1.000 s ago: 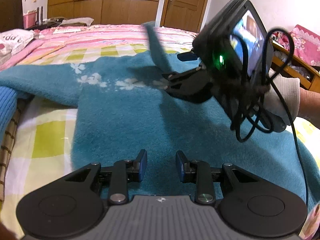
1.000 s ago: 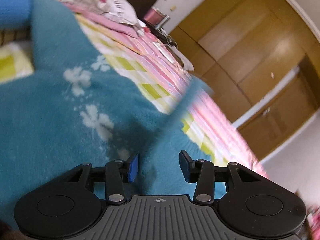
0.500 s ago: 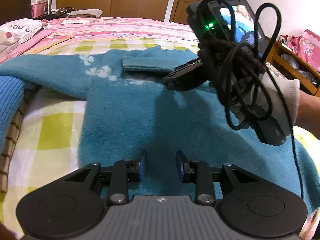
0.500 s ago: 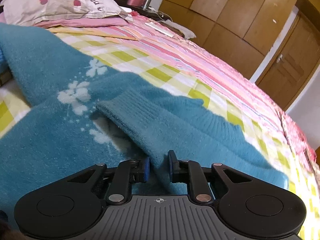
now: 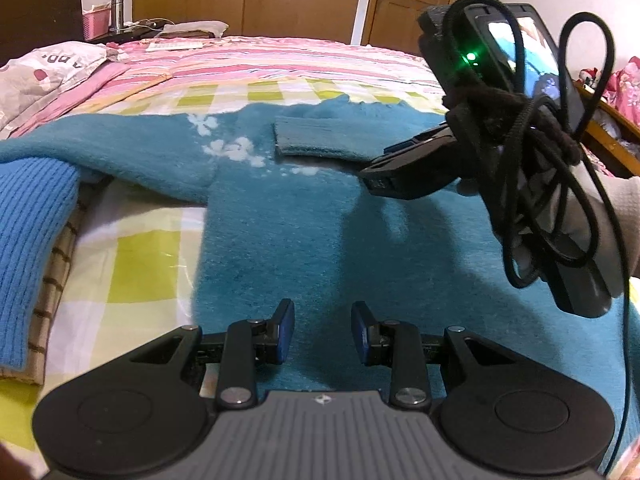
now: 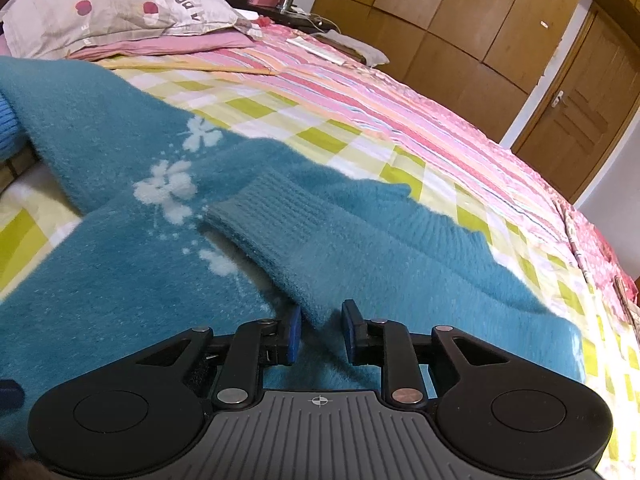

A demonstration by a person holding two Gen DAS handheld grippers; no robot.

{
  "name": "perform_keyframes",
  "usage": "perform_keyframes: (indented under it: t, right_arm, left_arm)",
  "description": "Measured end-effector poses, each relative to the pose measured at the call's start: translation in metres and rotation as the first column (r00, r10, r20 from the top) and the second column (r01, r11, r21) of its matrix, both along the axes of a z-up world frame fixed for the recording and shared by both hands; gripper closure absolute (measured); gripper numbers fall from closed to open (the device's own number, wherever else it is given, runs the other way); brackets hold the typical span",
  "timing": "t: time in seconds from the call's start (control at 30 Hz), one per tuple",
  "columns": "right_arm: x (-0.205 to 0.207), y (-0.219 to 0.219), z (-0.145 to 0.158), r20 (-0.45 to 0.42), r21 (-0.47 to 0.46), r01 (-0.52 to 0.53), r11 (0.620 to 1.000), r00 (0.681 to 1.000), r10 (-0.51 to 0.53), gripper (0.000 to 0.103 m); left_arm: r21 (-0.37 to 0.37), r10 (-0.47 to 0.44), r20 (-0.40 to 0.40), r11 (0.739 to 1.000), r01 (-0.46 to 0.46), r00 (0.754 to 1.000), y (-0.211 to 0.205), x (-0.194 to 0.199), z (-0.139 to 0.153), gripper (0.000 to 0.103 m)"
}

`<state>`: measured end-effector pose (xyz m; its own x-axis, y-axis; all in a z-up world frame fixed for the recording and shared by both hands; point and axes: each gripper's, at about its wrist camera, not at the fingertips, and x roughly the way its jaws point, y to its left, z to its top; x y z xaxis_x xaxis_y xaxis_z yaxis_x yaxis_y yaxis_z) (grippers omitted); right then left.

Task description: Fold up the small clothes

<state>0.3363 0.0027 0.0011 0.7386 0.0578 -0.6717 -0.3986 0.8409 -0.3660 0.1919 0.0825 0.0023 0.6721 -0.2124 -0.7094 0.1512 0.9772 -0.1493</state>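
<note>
Right gripper [image 6: 319,326] jaws, just reopening, straddle the teal sweater [image 6: 120,280] sleeve's edge (pads clear).

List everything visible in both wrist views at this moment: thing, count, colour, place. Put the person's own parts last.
Teal sweater: one, teal with white flowers, spread on the bed, one sleeve folded across its body.
Blue knit: one, bright blue, at the left edge on a brown striped cloth.
Bedspread: one, pink stripes and green checks.
Pillow: one, grey with pink dots, at the bed's head.
Wardrobe: brown wood, far wall.
Door: one, brown.
Pink basket and metal flask: one each, on the bedside stand.
Left tool: black, blue pads, open over the sweater.
Right tool: black, jaws just reopening, sleeve edge between them.
Sleeve of the person: white, right edge.
</note>
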Motion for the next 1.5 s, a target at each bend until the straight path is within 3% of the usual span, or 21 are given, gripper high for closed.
perform_keyframes:
  t: [0.37, 0.73, 0.97, 1.13, 1.33, 1.5]
  right_arm:
    - [-0.013, -0.005, 0.011, -0.001, 0.059, 0.019, 0.998, 1.000, -0.019, 0.081]
    - [-0.057, -0.026, 0.026, 0.025, 0.119, 0.023, 0.993, 0.999, -0.026, 0.081]
    - [-0.107, -0.026, 0.022, 0.017, 0.118, -0.071, 0.991, 0.997, 0.070, 0.081]
    - [-0.141, -0.018, 0.014, -0.042, 0.168, -0.141, 0.976, 0.988, 0.150, 0.081]
    - [-0.175, 0.004, 0.002, -0.107, 0.224, -0.226, 0.948, 0.961, 0.254, 0.081]
    - [-0.195, 0.022, -0.003, -0.101, 0.227, -0.303, 0.926, 0.938, 0.332, 0.081]
  left_arm:
    - [-0.052, -0.020, 0.014, 0.998, 0.021, 1.000, 0.000, -0.002, 0.005, 0.066]
    - [0.008, 0.045, 0.033, 0.999, -0.046, 0.998, 0.006, 0.004, 0.005, 0.065]
    - [0.052, 0.126, 0.045, 0.990, -0.128, 0.991, 0.019, 0.012, 0.004, 0.065]
    - [0.071, 0.166, 0.047, 0.983, -0.169, 0.985, 0.028, 0.017, 0.002, 0.064]
    - [0.090, 0.216, 0.058, 0.971, -0.221, 0.975, 0.040, 0.022, 0.003, 0.059]
    - [0.114, 0.245, 0.074, 0.961, -0.253, 0.967, 0.045, 0.023, 0.005, 0.058]
